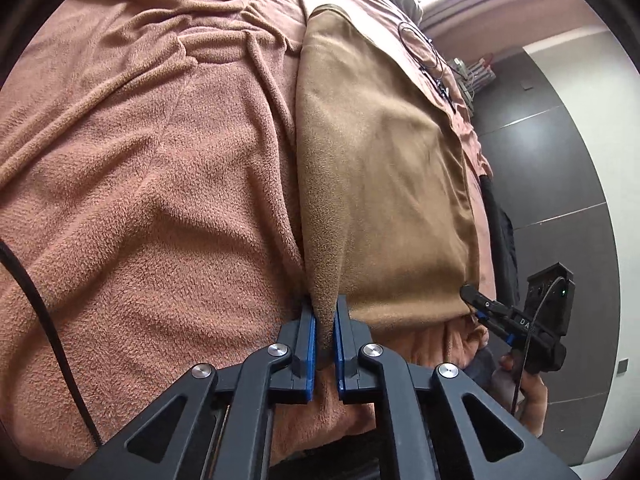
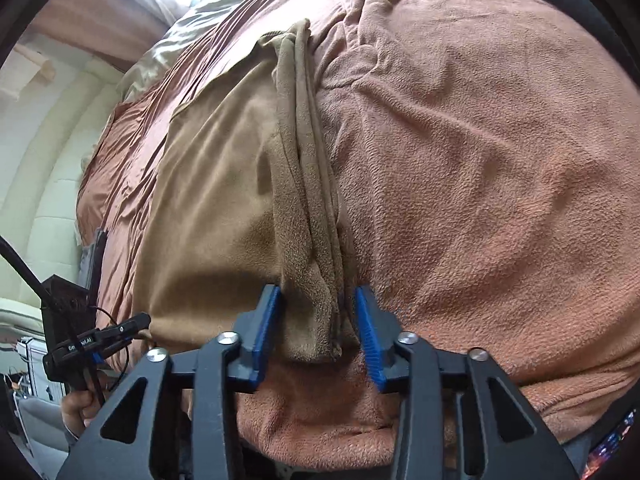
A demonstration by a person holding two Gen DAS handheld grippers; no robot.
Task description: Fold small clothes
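Two corners of the tan fleece cloth (image 1: 384,168) sit at the near edge of the bed (image 1: 140,160), spread over its pinkish blanket. The left gripper (image 1: 325,320) has its jaws narrowed tight on one pinched corner, while the right gripper (image 2: 318,320) straddles the bunched folds of the other with jaws partly apart, pads not clearly pressing. Soft, light and limp, it likely sags and slips; grip the layered hems deep.
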